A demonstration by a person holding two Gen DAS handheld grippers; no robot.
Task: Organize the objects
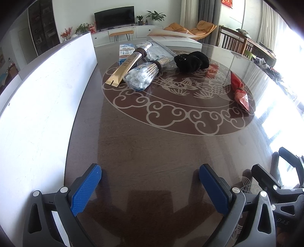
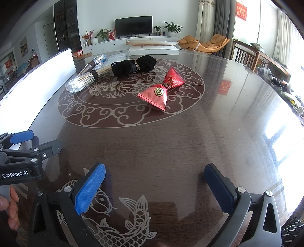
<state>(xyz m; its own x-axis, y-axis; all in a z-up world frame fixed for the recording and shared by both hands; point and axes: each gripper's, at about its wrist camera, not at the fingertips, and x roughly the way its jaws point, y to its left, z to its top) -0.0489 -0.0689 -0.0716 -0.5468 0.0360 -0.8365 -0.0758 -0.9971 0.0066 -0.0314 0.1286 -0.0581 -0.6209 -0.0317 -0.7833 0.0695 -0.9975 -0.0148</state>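
Right wrist view: table point(image 2: 190, 142) had the items grouped far across it. Black cloth bundle point(image 2: 134, 65) lay beside the cotton swab pack point(image 2: 81, 83); red packet point(image 2: 161, 89) lay alone, nearer me. My right gripper point(image 2: 154, 187) and left gripper point(image 1: 150, 187) were both spread wide, empty, low over the near edge. Judged: nothing picked yet; next move needed a forward reach to the red packet.

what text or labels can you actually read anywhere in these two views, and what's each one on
"GenRobot.AI": white print on the black body of the left gripper, seen in the right wrist view.
"DAS": faint letters on a gripper frame at the lower right of the left wrist view.
Blue and white box: print too small to read.
Gold tube: lettering blurred.
Red packet: gold emblem unreadable.
Red wall hanging: characters blurred.
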